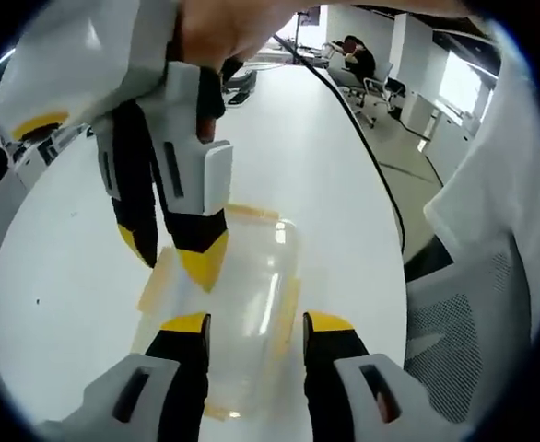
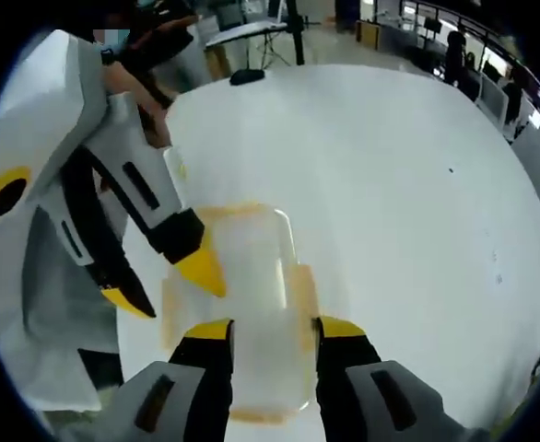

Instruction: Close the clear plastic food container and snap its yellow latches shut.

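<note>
A clear plastic container (image 1: 247, 285) with its lid on lies on the white table (image 1: 316, 184). Pale yellow latches (image 1: 156, 281) run along its sides. My left gripper (image 1: 256, 324) is open, its yellow-tipped jaws hovering over the container's near end. My right gripper (image 1: 171, 255) comes down from the upper left, open, with one tip on the container's left edge. In the right gripper view the container (image 2: 252, 267) lies between and beyond my right gripper (image 2: 275, 329). The left gripper (image 2: 164, 285) reaches in from the left, one tip on the lid.
A black cable (image 1: 362, 147) crosses the table toward a mesh chair (image 1: 463, 313) at the right. A white sleeve (image 1: 500, 184) hangs at the right edge. Office chairs and a seated person (image 1: 355, 57) are far off. A dark object (image 2: 247, 75) lies at the table's far edge.
</note>
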`<state>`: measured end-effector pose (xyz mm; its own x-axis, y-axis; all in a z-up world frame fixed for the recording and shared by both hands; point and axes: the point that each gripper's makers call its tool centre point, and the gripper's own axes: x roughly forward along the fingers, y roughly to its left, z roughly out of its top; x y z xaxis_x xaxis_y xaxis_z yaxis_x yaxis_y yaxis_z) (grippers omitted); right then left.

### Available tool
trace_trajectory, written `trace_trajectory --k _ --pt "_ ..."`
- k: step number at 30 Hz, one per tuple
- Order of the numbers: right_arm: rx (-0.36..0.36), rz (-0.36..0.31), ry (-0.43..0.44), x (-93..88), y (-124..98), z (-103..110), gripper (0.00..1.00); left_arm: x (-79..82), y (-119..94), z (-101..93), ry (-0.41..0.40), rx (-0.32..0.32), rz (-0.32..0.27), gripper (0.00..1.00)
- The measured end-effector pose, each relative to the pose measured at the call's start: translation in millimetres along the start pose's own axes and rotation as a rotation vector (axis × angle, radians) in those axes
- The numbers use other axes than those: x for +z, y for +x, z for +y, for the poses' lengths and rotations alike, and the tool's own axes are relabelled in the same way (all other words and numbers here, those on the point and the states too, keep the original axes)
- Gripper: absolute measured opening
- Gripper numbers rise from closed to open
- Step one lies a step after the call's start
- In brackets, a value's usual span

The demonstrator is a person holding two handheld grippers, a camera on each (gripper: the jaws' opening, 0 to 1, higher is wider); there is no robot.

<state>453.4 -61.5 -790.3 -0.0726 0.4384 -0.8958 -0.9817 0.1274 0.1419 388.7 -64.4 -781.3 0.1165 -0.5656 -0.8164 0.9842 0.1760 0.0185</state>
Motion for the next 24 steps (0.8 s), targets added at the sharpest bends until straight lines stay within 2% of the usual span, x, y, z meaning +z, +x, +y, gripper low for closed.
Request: trace_trajectory --k 10,24 --pt "0.036 0.031 -0.012 0.1 1.9 -0.2 0.34 -2.9 3.8 -1.5 0.107 0.069 0.051 0.4" --pt "0.107 0.092 -0.03 0.1 5.8 -2.0 0.34 -3.1 9.2 0.4 0.186 0.162 0.103 0.39"
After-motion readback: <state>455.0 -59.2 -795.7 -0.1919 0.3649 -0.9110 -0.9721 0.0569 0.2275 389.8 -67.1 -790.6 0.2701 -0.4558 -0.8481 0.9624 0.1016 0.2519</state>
